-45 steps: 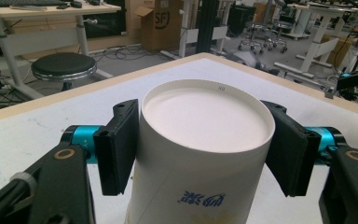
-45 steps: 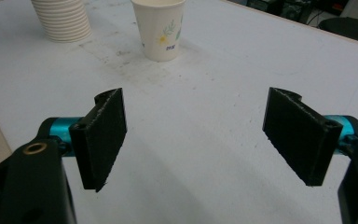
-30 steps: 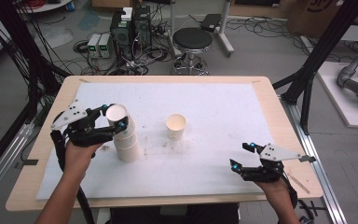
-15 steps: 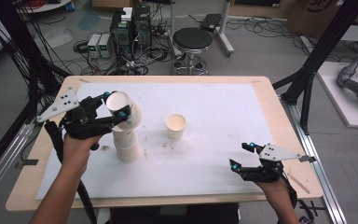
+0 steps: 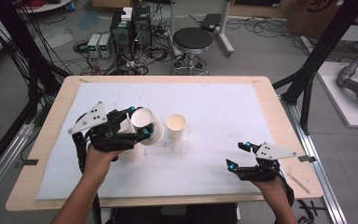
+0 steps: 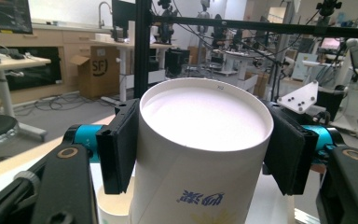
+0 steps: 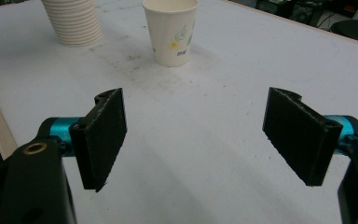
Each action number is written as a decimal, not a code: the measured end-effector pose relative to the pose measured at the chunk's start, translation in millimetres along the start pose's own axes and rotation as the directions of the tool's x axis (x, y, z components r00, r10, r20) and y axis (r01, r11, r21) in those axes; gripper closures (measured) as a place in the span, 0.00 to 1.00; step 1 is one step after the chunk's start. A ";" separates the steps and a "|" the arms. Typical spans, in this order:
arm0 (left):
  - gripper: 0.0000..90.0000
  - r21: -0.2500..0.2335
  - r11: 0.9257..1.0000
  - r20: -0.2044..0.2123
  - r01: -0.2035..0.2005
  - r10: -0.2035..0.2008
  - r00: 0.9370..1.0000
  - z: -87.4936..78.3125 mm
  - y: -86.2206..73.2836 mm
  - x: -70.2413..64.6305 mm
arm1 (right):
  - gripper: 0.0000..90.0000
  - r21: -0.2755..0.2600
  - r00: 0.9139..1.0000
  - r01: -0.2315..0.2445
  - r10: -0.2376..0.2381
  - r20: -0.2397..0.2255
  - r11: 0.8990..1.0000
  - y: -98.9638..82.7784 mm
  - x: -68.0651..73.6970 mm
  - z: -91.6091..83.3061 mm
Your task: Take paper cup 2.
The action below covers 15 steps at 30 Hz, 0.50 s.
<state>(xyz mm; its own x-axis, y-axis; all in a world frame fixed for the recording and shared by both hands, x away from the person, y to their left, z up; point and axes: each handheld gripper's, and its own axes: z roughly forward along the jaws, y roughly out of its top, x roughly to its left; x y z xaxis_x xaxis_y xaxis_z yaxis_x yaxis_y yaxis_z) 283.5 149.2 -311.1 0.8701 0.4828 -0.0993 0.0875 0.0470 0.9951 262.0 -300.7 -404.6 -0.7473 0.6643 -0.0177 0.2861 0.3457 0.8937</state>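
White sheeting covers most of the wooden table [image 5: 46, 154], which carries everything here. On it, just behind and below the left gripper's jaws, stands the stack of paper cups [image 5: 129, 151], partly hidden by the hand in the high view; in the right gripper view the same stack [image 7: 72, 21] sits far ahead of that gripper's jaws and off to their left, its ribbed rims showing.

Next in size, the left gripper [image 5: 137, 122] has its jaws clamped on a single paper cup [image 6: 200, 154], one black pad flat against each side of the wall just under the rim. That held cup [image 5: 147, 125] is tilted, its open mouth turned up toward the high camera, and it is off the table, beside the top of the stack.

A second lone cup with a flower print [image 7: 170, 30] stands upright on the sheeting, well ahead of the right gripper's jaws and a little left of their middle; in the high view it is just beyond the held cup.

The right gripper [image 5: 240, 154] rests low near the table's near edge, its jaws spread wide with bare sheeting between them.
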 end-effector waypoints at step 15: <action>0.38 0.046 0.999 0.034 -0.011 0.010 0.999 18.0 -20.1 -8.3 | 0.23 0.001 0.998 -0.003 0.003 -0.058 1.000 2.2 1.7 4.0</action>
<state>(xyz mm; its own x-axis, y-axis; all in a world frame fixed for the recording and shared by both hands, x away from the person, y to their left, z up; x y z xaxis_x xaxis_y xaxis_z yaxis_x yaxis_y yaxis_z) 283.3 128.4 -330.3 0.8868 0.4534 -0.0895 0.1000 0.0009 0.9950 263.8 -296.2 -404.4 -0.7799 0.6258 0.0111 0.2890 0.3443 0.8933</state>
